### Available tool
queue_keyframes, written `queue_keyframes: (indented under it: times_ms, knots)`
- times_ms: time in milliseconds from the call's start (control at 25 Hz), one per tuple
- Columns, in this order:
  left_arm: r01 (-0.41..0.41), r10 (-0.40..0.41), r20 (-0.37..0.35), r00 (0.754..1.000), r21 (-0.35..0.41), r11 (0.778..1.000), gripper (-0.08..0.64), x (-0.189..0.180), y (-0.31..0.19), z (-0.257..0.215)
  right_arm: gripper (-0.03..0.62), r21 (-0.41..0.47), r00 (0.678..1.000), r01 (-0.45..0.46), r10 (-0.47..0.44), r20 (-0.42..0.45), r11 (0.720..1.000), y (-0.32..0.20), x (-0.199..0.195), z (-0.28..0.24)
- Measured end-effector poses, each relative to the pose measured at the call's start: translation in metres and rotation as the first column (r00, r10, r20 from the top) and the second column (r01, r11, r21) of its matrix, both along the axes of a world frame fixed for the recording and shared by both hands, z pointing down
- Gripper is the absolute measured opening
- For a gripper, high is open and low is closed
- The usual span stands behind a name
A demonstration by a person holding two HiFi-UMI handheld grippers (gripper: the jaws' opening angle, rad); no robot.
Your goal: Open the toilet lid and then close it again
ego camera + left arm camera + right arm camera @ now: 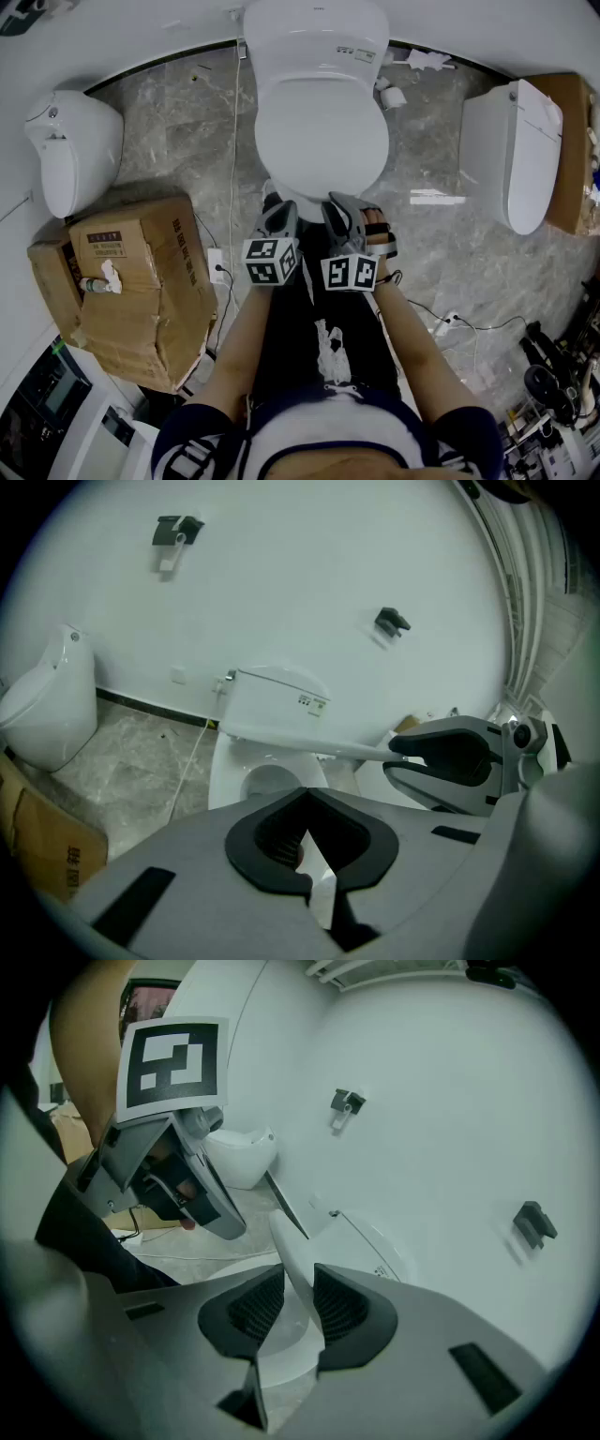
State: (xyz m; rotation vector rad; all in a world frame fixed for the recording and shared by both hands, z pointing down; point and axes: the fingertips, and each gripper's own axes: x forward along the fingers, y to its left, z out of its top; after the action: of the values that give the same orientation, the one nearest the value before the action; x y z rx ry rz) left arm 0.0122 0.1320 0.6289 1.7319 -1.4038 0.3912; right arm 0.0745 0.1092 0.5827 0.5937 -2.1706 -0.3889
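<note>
**Floor** (169, 122): grey marbled stone, curving up to a white wall (309, 574) at its far edge.

**Toilet** (314, 37): white, at the middle of the floor's far edge, back against the wall.

**Cardboard box** (141, 281): brown and dented, at the floor's left edge.

**Second toilet** (511, 155): white, by the right edge.

**White fixture** (70, 150): rounded, at the far left, beyond the box.

**Toilet lid** (322, 131): white oval. In the left gripper view it (309, 742) is seen edge-on, lifted a little off the bowl, with the open bowl showing beneath. Its front rim (286, 1241) runs in between the right gripper's pads.

**Right gripper** (298, 1283): grey with black ribbed pads, jaws partway apart and pinching the lid's front rim, one pad on each face. It (339, 208) sits at the front of the toilet.

**Left gripper** (305, 799): jaws pressed together with nothing between them, just beside the right gripper and clear of the lid. It (279, 217) points at the toilet's front.

**Paper roll** (394, 97): on the floor just right of the toilet.
</note>
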Motion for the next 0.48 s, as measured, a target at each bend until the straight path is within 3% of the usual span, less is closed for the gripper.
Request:
queue_keyframes:
  times_ms: [80,240,480]
  knots:
    - [0.007,-0.007,-0.024,1.0,-0.017,1.0,0.008,0.002,0.005,0.003,0.08,-0.018,1.0,0.011,-0.011,-0.003,1.0,0.004,0.001,0.004]
    - [0.009,-0.012,-0.139,0.99,-0.024,1.0,0.008,0.011,0.012,0.002,0.08,-0.049,0.999,0.038,-0.039,-0.016,0.998,0.012,0.001,0.014]
    - [0.002,-0.009,-0.162,0.987,-0.049,0.999,0.008,0.02,0.019,0.009,0.083,-0.139,0.995,0.081,-0.087,-0.041,0.987,0.029,0.006,0.034]
